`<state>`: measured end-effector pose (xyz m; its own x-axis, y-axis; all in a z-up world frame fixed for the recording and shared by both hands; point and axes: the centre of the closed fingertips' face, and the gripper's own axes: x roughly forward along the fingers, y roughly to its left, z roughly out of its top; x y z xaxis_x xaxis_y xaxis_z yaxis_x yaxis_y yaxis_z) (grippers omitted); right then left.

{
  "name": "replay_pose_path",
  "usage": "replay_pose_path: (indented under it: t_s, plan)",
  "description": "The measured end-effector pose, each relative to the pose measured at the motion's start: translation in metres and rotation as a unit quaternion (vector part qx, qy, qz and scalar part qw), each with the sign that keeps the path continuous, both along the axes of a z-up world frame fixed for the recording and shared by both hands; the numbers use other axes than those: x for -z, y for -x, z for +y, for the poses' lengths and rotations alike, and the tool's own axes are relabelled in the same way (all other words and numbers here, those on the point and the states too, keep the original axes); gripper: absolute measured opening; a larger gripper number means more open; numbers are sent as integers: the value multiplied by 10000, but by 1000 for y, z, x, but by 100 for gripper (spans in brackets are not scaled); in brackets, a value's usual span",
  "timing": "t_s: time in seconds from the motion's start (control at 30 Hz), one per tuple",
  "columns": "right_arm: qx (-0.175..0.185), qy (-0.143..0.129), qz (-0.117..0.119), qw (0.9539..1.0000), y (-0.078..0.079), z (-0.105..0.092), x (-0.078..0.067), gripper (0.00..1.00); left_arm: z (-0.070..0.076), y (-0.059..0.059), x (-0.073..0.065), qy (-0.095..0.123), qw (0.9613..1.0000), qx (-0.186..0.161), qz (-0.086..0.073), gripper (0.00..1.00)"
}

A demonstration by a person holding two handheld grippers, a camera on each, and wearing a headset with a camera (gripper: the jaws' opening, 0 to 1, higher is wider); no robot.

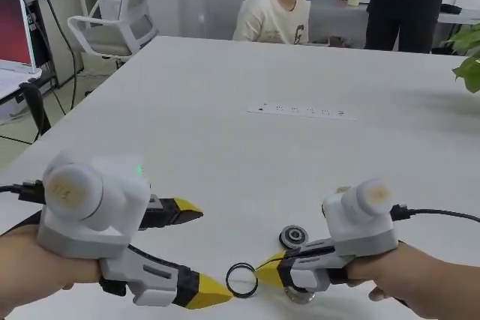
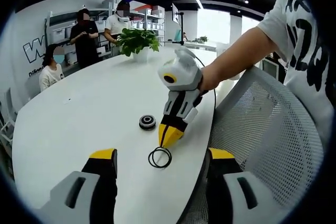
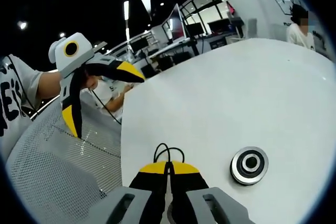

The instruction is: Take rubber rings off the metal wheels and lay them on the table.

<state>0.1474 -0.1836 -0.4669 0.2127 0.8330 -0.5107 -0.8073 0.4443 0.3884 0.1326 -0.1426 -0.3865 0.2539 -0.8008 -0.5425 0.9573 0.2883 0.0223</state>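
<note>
Currently, the right gripper (image 1: 262, 269) is clamping a rubber ring (image 1: 241, 279) low at the table (image 1: 247, 73), likely for laying down; the left gripper (image 1: 204, 252) is waiting, jaws spread.

The left gripper (image 1: 210, 254) sat low at the near left, its jaws spread wide, with the left hand (image 1: 30, 271) wrapped around its handle. The right gripper (image 1: 261, 269) pointed leftward toward it, jaws pressed together on a rubber ring (image 1: 241, 279), held by the right hand (image 1: 390, 271).
</note>
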Motion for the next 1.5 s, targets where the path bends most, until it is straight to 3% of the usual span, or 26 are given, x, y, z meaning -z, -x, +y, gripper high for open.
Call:
replay_pose_path:
  t_s: [0.1,0.53,1.0,1.5]
  plan:
    - [-1,96,-155,9998,-2,-1,0,0,1,0,0,-2,10000,-13,0,66]
    - [105,210,-304,9993,-7,-6,2,7,2,0,2,-36,10000,-39,24,66]
    - [654,-130,-528,9964,-25,-30,-23,11,-1,-8,0,-23,10000,-54,75,65]
    - [1071,-322,-870,9899,-34,-58,-45,14,-25,-23,-8,134,9998,-13,119,63]
